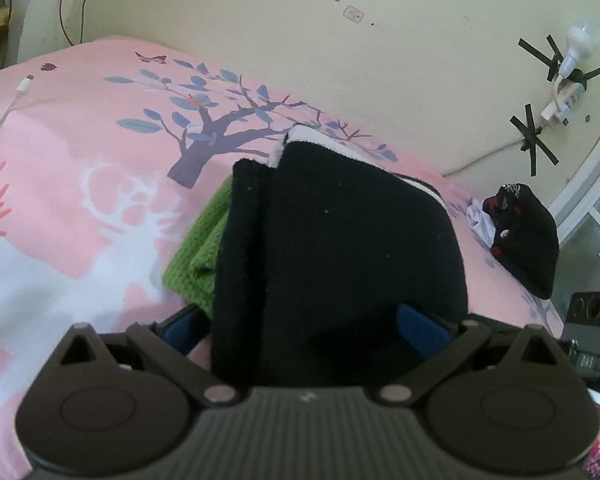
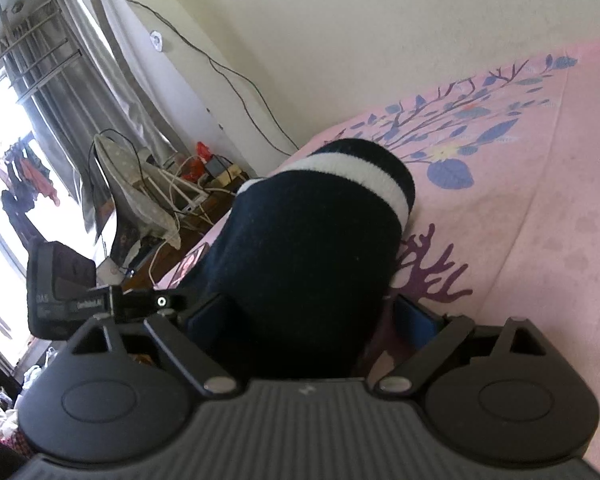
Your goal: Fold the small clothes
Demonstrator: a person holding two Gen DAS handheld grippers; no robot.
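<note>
A black knit garment (image 1: 340,248) with a white stripe fills the middle of the left wrist view and lies between the blue pads of my left gripper (image 1: 304,332), whose jaws stand wide around it. A green knit cloth (image 1: 200,256) lies under its left side on the pink bedsheet (image 1: 80,168). In the right wrist view the same black garment (image 2: 312,264) with its white stripe (image 2: 364,180) sits between the pads of my right gripper (image 2: 312,320), held above the bed. The fingertips of both grippers are hidden by the cloth.
A pile of dark clothes (image 1: 524,236) lies at the bed's right edge near the wall. A white cable (image 1: 24,88) lies on the sheet at the far left. A cluttered side table with cables (image 2: 196,188) stands beyond the bed, by a curtained window (image 2: 28,120).
</note>
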